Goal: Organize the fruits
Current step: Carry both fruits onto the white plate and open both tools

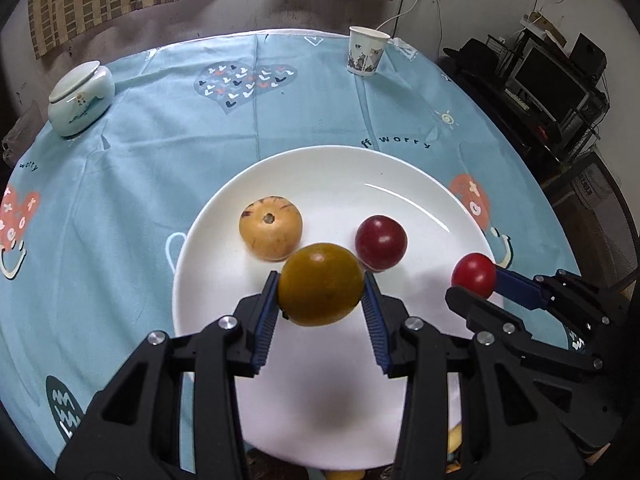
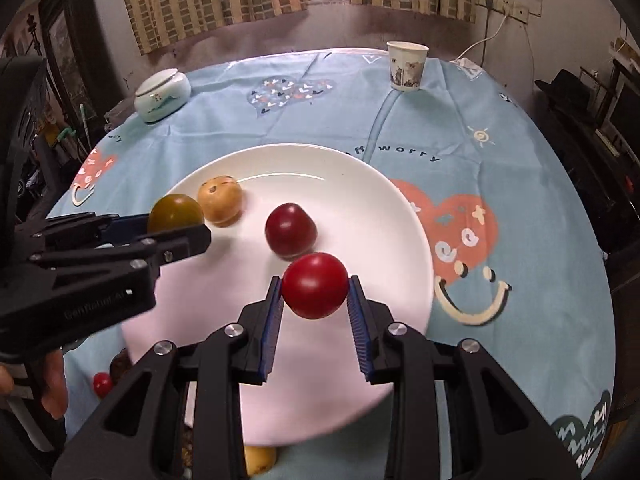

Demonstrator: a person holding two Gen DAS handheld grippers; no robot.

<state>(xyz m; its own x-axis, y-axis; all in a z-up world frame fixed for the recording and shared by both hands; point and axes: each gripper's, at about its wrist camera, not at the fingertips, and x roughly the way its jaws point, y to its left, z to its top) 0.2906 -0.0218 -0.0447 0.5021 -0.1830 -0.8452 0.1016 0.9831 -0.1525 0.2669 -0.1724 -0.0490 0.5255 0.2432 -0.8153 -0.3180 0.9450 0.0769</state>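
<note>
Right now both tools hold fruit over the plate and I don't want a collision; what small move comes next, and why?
Probably lower the left tool and set the olive-brown fruit on the bare plate nearer the camera. The tan fruit and dark red plum lie just beyond it, so any farther forward risks bumping them.

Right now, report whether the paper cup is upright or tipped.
Upright: the paper cup stands on its base on the tablecloth, open rim on top.

Each hand-held gripper (image 1: 321, 292) — black frame, blue ribbed pads, silver screws.
</note>
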